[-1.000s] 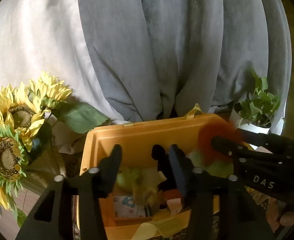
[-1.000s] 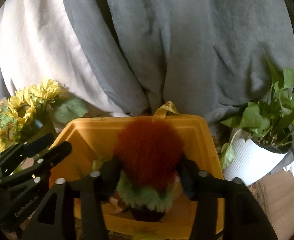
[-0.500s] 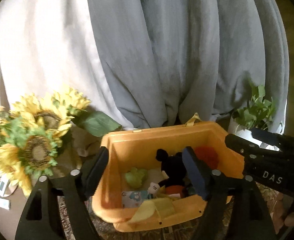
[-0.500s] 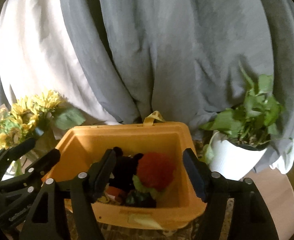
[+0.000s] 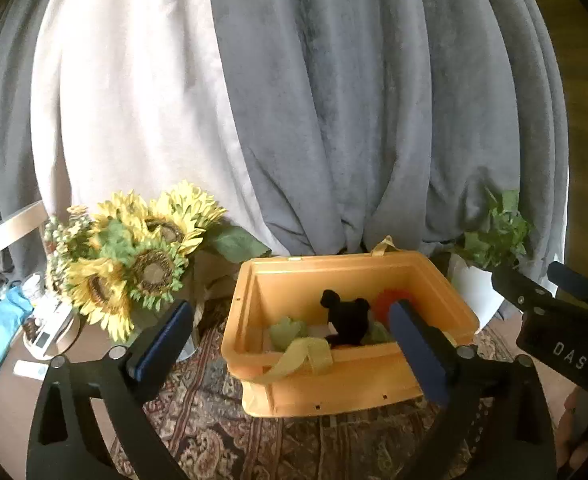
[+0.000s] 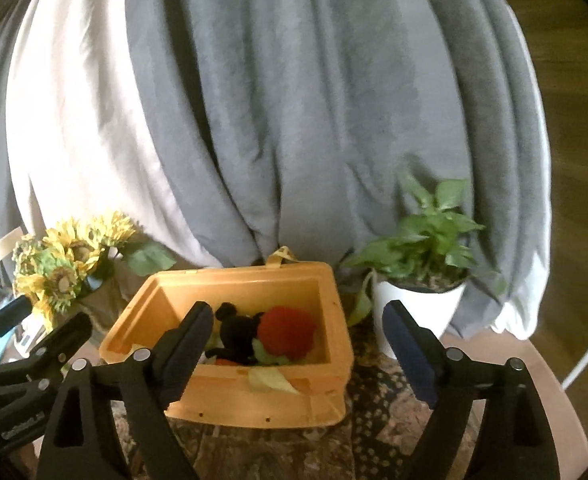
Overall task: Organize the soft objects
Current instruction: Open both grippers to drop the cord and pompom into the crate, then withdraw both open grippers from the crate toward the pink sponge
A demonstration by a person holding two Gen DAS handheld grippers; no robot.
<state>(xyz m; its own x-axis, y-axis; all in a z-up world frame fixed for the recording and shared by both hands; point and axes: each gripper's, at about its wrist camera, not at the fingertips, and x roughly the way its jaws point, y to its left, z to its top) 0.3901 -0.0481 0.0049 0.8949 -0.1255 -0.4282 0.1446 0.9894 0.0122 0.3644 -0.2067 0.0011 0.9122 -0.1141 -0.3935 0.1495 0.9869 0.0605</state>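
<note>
An orange plastic bin stands on a patterned rug. Inside lie a black mouse plush, a red fuzzy toy with green trim, and a pale green soft piece. My left gripper hovers in front of the bin, jaws opening wide, nothing between the pads. My right gripper is also back from the bin, jaws opening and empty. Each gripper shows at the edge of the other's view.
A sunflower bouquet stands left of the bin. A potted green plant in a white pot stands to the right. Grey and white curtains hang behind. Small clutter lies on the table at far left.
The right gripper let go of the red fuzzy toy, which now lies in the bin. Both grippers opened wider and drew back and up from the bin.
</note>
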